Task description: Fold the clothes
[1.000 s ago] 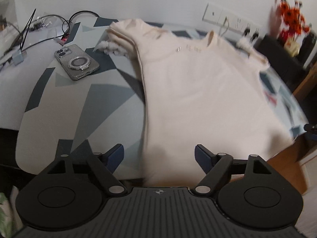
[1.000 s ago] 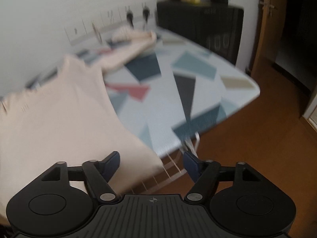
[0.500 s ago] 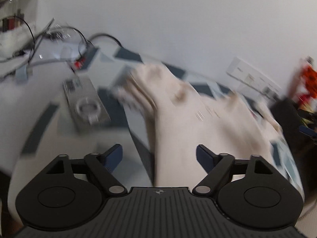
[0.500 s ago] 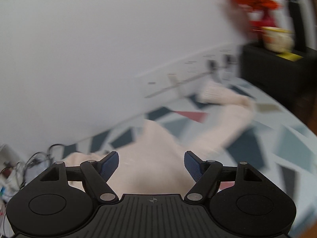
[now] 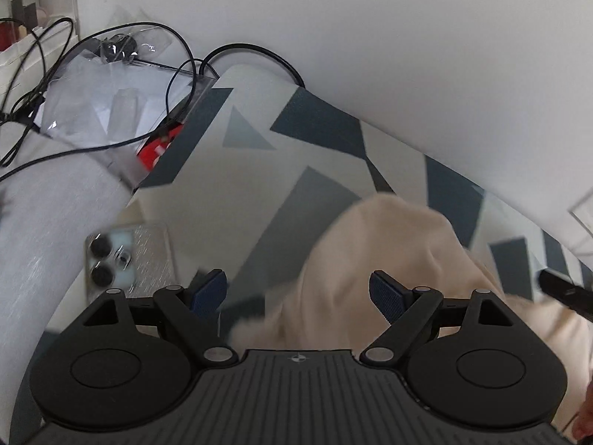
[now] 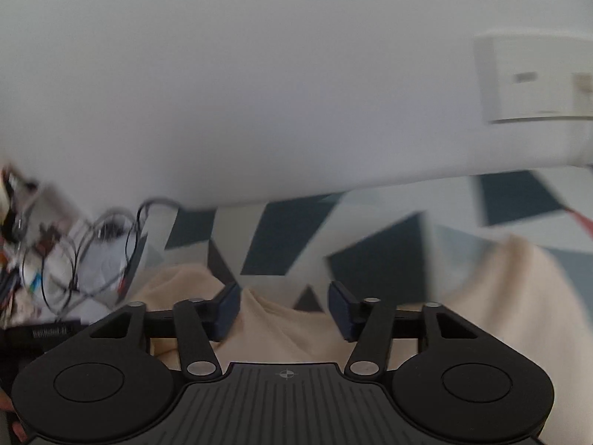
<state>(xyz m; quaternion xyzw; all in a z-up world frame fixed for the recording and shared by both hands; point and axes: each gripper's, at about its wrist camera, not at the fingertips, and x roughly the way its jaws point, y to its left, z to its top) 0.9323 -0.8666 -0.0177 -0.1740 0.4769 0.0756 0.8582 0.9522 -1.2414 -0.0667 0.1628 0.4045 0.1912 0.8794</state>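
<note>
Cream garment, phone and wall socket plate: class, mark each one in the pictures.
cream garment (image 5: 389,244), left wrist view, on its raised fold.
phone (image 5: 148,256), left wrist view, on its silver back.
wall socket plate (image 6: 533,78), right wrist view, on its white face.

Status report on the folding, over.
Left claw and right claw open, over cream top. Top unfolded on patterned board. Phone beside it.
</note>
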